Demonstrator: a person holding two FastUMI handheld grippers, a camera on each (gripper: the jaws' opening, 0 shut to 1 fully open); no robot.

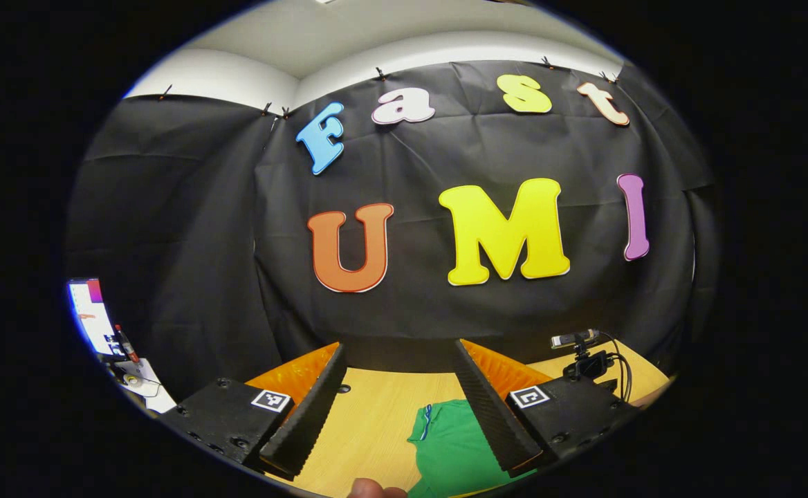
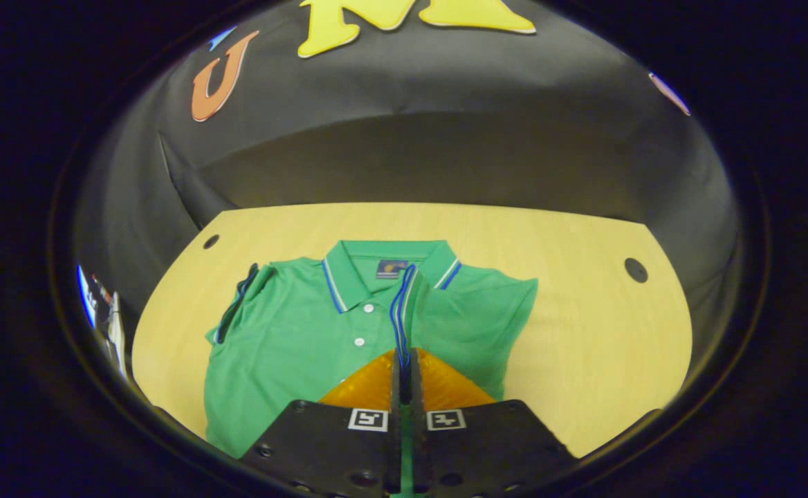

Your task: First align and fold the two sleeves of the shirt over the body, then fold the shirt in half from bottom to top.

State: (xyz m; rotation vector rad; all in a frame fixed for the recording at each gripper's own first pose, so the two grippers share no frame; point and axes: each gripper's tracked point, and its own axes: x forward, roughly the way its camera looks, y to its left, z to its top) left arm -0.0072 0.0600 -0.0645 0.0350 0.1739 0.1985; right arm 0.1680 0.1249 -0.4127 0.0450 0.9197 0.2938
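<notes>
Green polo shirt (image 2: 286, 339) is lying face up on a pale wooden bench (image 2: 584, 332), collar toward the far black cloth wall. In the right gripper view, the right tongs (image 2: 402, 363) are clenched on a sleeve (image 2: 404, 304) with blue-striped trim, both fingers pinching the fabric edge and carrying it up over the chest near the collar, apparently so the sleeve lands flat across the body. The sleeve on the other side (image 2: 238, 301) is already lying folded inward along the shirt's edge.

In the left gripper view, the left tongs (image 1: 404, 408) are spread wide and grasping nothing, hovering above the bench and pointing mostly at the wall, with a corner of the green shirt below them. A small camera on a stand (image 1: 580, 353) is sitting at the bench's far edge. The bottom-to-top fold looks not yet begun.
</notes>
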